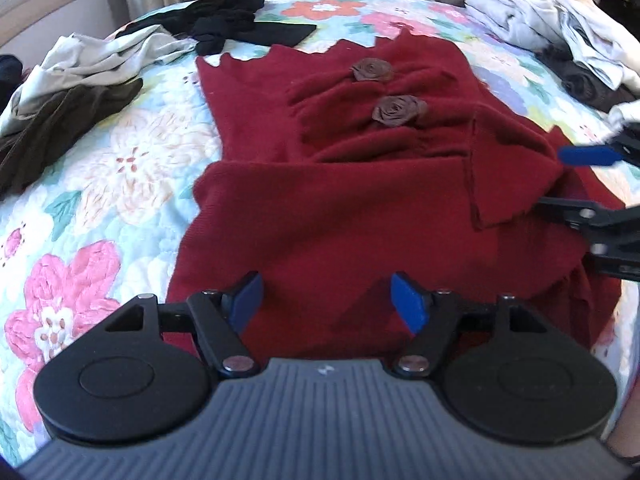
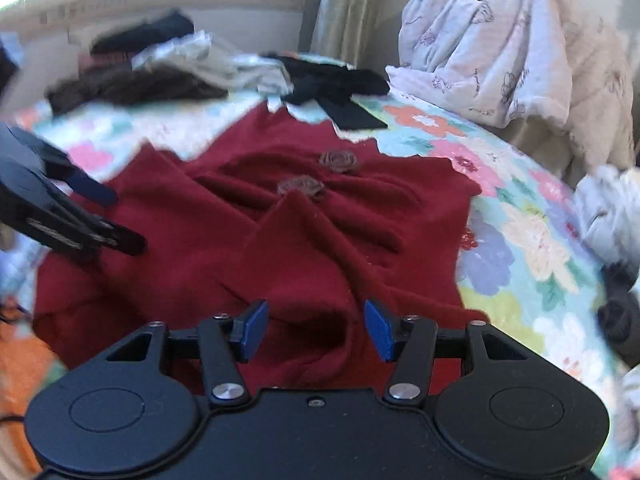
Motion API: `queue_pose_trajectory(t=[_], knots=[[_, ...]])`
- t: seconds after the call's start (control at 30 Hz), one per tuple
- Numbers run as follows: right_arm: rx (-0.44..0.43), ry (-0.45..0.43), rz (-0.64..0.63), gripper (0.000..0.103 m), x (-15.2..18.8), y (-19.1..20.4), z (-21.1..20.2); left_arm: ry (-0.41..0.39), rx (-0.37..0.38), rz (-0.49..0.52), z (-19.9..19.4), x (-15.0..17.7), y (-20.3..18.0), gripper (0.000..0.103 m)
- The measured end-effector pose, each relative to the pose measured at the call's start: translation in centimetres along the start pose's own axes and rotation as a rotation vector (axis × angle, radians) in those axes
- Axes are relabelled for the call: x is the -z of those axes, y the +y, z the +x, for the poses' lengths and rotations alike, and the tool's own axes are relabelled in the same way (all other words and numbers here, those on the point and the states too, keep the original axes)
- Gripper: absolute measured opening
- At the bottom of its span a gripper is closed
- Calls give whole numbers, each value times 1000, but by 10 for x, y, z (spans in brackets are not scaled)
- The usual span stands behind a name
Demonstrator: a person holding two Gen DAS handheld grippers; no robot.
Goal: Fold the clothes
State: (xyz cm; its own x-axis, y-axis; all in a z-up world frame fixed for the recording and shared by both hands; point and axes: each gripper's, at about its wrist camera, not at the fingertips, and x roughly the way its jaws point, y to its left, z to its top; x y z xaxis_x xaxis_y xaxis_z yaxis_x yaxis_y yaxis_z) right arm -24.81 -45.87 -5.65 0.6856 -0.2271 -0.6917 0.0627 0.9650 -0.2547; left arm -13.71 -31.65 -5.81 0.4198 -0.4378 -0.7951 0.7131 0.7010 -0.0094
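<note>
Crimson knit covers the middle of both views: a red garment (image 1: 360,208) lies spread on a floral quilt (image 1: 100,184), partly folded, with one side turned in over the body and two brown fabric roses (image 1: 396,110) on its gathered front.

Going left to right in the left wrist view, a heap of pale and dark brown clothes (image 1: 68,92) sits at the quilt's left edge, and a black garment (image 1: 236,24) lies just beyond the red one's far hem. The left gripper (image 1: 326,304) hangs over the near part of the red garment with its jaws spread wide; its blue pads (image 1: 408,306) clamp nothing, cloth showing only beneath the gap. At the right edge the right gripper (image 1: 560,180) reaches in over the turned-in flap; whether its lower finger touches the cloth cannot be told. A pile of white clothes (image 1: 552,20) lies at the far right.

In the right wrist view, which is blurred, the left gripper (image 2: 120,216) enters from the left above the garment's edge. The red garment (image 2: 304,248) rises in a loose ridge toward the right gripper (image 2: 316,330), whose jaws also stand wide apart with no fabric pinched. A bundled pale blanket (image 2: 500,52) is heaped at the far right beyond the quilt (image 2: 532,240).
</note>
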Motion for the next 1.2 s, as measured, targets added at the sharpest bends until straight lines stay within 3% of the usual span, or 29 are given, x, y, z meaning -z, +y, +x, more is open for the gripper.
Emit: queue_pose_trajectory(t=[0.07,0.1,0.13,0.17,0.27,0.37,0.47,0.53,0.67,0.77,0.87,0.93,1.07,1.13,1.2], knots=[[13,-4,-83,56,0,9,6,2,-14,11,-1,1,-2,71],[25,31,-106,37,0,10,11,2,-13,7,-2,1,-2,71],[39,72,-126,7,0,10,16,2,-11,2,-2,1,-2,71],[65,111,-101,5,0,3,17,0,-5,-19,-3,0,0,71],[107,108,104,5,-1,-40,-8,-9,37,-83,-5,1,6,71],[120,118,274,7,12,-83,-31,-12,37,-61,-5,2,3,71],[136,207,363,13,32,-113,-38,-8,19,-37,-3,2,-2,71],[155,207,432,26,42,-128,-48,-8,18,-42,-4,3,-1,72],[13,151,566,33,47,-146,-56,-20,10,-73,-5,1,7,73],[3,167,591,52,46,-145,-48,-48,-18,-105,-12,0,18,73],[21,197,661,55,51,-143,-44,-91,-87,-111,-28,0,33,73],[-45,182,766,56,58,-140,-49,-118,-110,-90,-40,-1,39,77],[-280,186,897,60,70,-122,-40,-168,22,-16,-48,-5,38,78],[-319,227,917,60,77,-112,-31,-225,33,89,-56,-4,20,78],[-329,264,966,60,86,-107,-23,-255,90,177,-60,-1,3,76]])
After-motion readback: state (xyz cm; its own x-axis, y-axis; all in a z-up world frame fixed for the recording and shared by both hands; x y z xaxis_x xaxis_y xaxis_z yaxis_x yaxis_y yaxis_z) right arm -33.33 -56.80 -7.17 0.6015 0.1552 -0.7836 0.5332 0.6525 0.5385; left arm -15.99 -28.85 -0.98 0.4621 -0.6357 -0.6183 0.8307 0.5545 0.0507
